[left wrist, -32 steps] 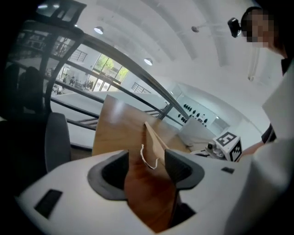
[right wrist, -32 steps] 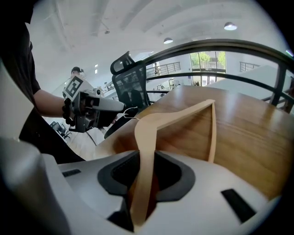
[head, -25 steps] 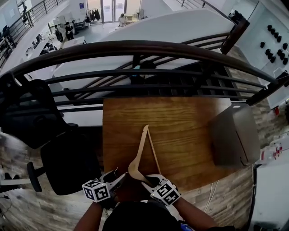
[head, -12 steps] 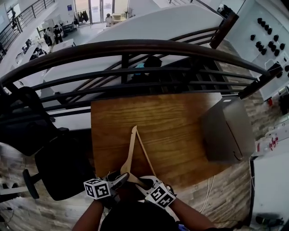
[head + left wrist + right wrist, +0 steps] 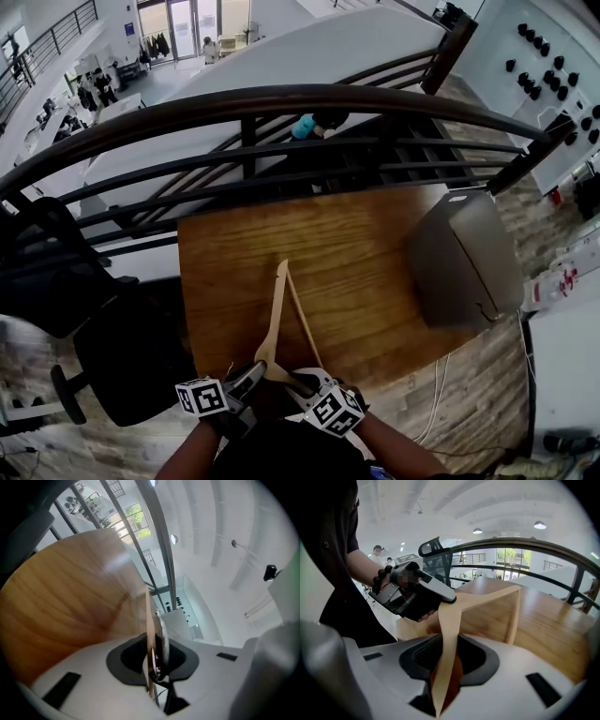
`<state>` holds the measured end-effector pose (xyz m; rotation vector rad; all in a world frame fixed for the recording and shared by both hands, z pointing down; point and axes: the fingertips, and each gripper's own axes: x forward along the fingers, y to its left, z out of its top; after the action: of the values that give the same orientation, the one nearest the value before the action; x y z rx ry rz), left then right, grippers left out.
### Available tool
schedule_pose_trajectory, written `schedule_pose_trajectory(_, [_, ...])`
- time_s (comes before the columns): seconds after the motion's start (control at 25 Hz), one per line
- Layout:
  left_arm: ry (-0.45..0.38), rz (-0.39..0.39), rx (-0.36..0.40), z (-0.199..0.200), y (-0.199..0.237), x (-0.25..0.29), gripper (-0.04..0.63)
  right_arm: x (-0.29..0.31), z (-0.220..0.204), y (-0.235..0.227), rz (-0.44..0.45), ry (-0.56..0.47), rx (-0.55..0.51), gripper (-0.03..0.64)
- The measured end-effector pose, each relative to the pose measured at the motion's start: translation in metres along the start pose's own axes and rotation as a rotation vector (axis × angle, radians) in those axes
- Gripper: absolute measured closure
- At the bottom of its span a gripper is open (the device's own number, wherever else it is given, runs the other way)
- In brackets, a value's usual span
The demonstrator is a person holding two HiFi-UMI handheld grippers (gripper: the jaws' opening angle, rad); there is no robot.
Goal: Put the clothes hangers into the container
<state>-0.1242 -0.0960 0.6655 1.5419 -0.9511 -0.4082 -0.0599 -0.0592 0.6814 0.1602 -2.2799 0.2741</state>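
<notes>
The jaws of the left gripper (image 5: pixel 152 670) are pressed together on the hanger (image 5: pixel 148 616). They pinch the thin edge of the wood along with what looks like its metal hook, and no gap shows between pads and wood. In the head view this gripper sits at the bottom middle of the frame, just left of the hanger's crown. The hanger is wooden, with its near end caught between both grippers and its far tip pointing toward the middle of the table (image 5: pixel 375 253). Whether that tip rests on the wood cannot be told. Just to the right, the right gripper (image 5: pixel 443 672) has its jaws somewhat apart but clamped on one flat arm of the same hanger, which fills the space between them. Holding it from two sides likely keeps the long frame from swinging when carried. The container (image 5: pixel 464 262), a grey box, stands at the right edge of the table, well apart from the hanger, so the hanger is not yet in it.
</notes>
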Motion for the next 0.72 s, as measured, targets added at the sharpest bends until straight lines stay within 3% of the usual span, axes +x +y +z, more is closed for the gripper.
schedule_pose_trajectory(0.16, [-0.028,0.006,-0.070,0.000,-0.004,0.004,0.535,-0.005,0.001,-0.004,-0.079,-0.011,-0.056,0.507])
schedule_pose_trajectory(0.32, [-0.020,0.016,-0.052,-0.002,-0.013,0.009,0.535,-0.009,-0.008,-0.010,-0.189,-0.006,-0.081,0.445])
schedule_pose_trajectory(0.52, [-0.023,0.049,-0.055,0.006,-0.018,0.014,0.534,-0.008,-0.016,-0.021,-0.333,0.005,-0.065,0.442])
schedule_pose_trajectory(0.64, [-0.069,-0.093,-0.202,0.010,-0.052,0.028,0.535,-0.009,-0.026,-0.032,-0.429,0.044,-0.050,0.440])
schedule_pose_trajectory(0.72, [-0.080,-0.131,-0.232,0.012,-0.072,0.038,0.535,-0.019,-0.029,-0.046,-0.517,0.047,-0.055,0.469])
